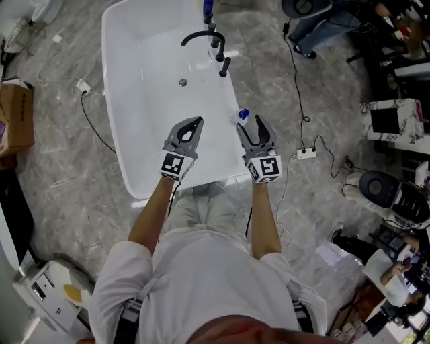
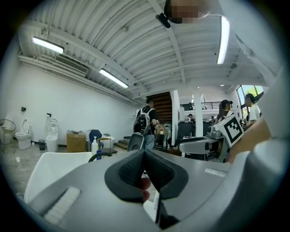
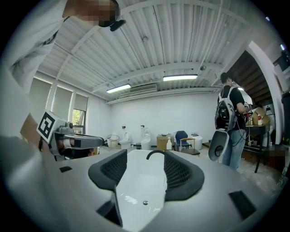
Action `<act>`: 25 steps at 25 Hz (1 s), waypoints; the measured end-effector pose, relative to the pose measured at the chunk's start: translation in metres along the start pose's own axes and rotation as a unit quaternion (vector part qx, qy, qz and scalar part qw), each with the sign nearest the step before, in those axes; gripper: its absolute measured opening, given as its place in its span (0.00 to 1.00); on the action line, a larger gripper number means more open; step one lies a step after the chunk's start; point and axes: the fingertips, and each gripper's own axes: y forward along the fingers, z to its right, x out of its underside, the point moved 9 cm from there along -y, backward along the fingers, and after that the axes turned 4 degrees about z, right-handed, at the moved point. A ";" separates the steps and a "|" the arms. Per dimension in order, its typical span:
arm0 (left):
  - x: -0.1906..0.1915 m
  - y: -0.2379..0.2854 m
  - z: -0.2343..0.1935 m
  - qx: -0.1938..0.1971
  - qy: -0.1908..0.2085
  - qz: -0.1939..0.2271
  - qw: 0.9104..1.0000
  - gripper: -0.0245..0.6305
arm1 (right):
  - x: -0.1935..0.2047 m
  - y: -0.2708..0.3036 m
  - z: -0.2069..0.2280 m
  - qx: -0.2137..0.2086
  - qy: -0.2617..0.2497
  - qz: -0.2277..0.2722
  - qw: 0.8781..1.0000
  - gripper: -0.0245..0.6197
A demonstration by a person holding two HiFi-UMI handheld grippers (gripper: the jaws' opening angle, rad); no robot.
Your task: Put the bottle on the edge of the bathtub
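A small white bottle with a blue cap (image 1: 243,115) stands on the right rim of the white bathtub (image 1: 144,101). My right gripper (image 1: 250,125) hovers just behind it over that rim, open; the right gripper view shows only the tub (image 3: 136,190) between its jaws (image 3: 145,158), and the bottle is hidden there. My left gripper (image 1: 193,123) hangs over the tub's near end, shut, its pads meeting with nothing held (image 2: 145,153). A second bottle (image 1: 208,8) stands at the far end by the black faucet (image 1: 205,37).
Cables and a power strip (image 1: 306,153) lie on the stone floor right of the tub. A cardboard box (image 1: 17,117) sits at the left. Desks, chairs and people crowd the far right. A person with a backpack (image 3: 229,118) stands beyond the tub.
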 end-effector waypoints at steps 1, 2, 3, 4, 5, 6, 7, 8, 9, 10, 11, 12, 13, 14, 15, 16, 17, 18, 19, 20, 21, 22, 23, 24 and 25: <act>-0.009 -0.001 0.001 0.001 0.003 0.002 1.000 0.04 | -0.011 -0.001 -0.003 -0.002 0.000 0.006 1.000 0.41; -0.019 -0.002 0.003 0.002 0.006 0.005 1.000 0.04 | -0.021 -0.003 -0.006 -0.004 -0.001 0.010 1.000 0.35; -0.028 -0.006 0.006 0.003 0.009 0.008 1.000 0.04 | -0.031 -0.006 -0.011 -0.007 -0.001 0.013 1.000 0.31; -0.038 -0.009 0.010 0.004 0.013 0.013 1.000 0.04 | -0.039 -0.009 -0.016 -0.008 -0.001 0.015 1.000 0.29; -0.047 -0.014 0.013 0.006 0.019 0.018 1.000 0.04 | -0.047 -0.012 -0.022 -0.009 -0.001 0.017 1.000 0.25; -0.056 -0.018 0.016 0.008 0.025 0.021 0.999 0.04 | -0.054 -0.015 -0.028 -0.010 -0.001 0.019 1.000 0.21; -0.063 -0.023 0.020 0.011 0.030 0.021 0.999 0.04 | -0.061 -0.019 -0.034 -0.011 -0.002 0.021 1.000 0.17; -0.070 -0.027 0.023 0.013 0.033 0.020 0.999 0.04 | -0.067 -0.023 -0.040 -0.013 -0.001 0.024 1.000 0.13; -0.076 -0.032 0.027 0.013 0.035 0.018 0.999 0.04 | -0.073 -0.027 -0.045 -0.014 -0.001 0.026 1.000 0.10; -0.082 -0.036 0.031 0.013 0.036 0.018 0.999 0.04 | -0.078 -0.031 -0.049 -0.015 0.001 0.029 0.999 0.06; -0.088 -0.040 0.035 0.014 0.035 0.016 0.999 0.04 | -0.082 -0.035 -0.053 -0.016 0.002 0.031 0.999 0.04; -0.092 -0.044 0.038 0.014 0.034 0.014 0.999 0.04 | -0.087 -0.039 -0.057 -0.017 0.001 0.034 0.999 0.04; -0.096 -0.048 0.041 0.014 0.032 0.010 0.999 0.04 | -0.091 -0.042 -0.062 -0.018 -0.003 0.035 0.999 0.04; -0.099 -0.053 0.043 0.012 0.031 0.008 0.999 0.04 | -0.095 -0.045 -0.066 -0.019 -0.009 0.035 0.999 0.04; -0.102 -0.057 0.045 0.010 0.030 0.007 0.999 0.04 | -0.099 -0.049 -0.070 -0.020 -0.016 0.036 0.999 0.04; -0.104 -0.061 0.046 0.009 0.030 0.007 0.999 0.04 | -0.103 -0.052 -0.074 -0.020 -0.019 0.038 0.999 0.04; -0.107 -0.066 0.048 0.008 0.031 0.008 0.999 0.04 | -0.107 -0.055 -0.078 -0.018 -0.020 0.040 0.999 0.04; -0.109 -0.072 0.050 0.008 0.031 0.009 0.999 0.04 | -0.110 -0.058 -0.082 -0.016 -0.020 0.042 0.999 0.04; -0.110 -0.078 0.052 0.008 0.031 0.011 0.999 0.04 | -0.112 -0.061 -0.086 -0.015 -0.018 0.042 0.999 0.04; -0.112 -0.083 0.054 0.008 0.029 0.013 0.999 0.04 | -0.113 -0.064 -0.090 -0.015 -0.017 0.042 0.999 0.04; -0.114 -0.088 0.056 0.007 0.028 0.016 0.999 0.04 | -0.114 -0.065 -0.094 -0.018 -0.017 0.042 0.999 0.04; -0.117 -0.091 0.058 0.004 0.028 0.020 0.999 0.04 | -0.115 -0.067 -0.097 -0.021 -0.018 0.042 0.999 0.04; -0.119 -0.094 0.059 0.001 0.029 0.023 0.999 0.04 | -0.115 -0.069 -0.099 -0.024 -0.017 0.043 0.999 0.04; -0.122 -0.097 0.061 -0.002 0.029 0.026 0.999 0.04 | -0.115 -0.071 -0.101 -0.026 -0.015 0.043 0.999 0.04; -0.123 -0.100 0.064 -0.005 0.029 0.029 0.999 0.04 | -0.115 -0.075 -0.103 -0.027 -0.013 0.043 0.999 0.04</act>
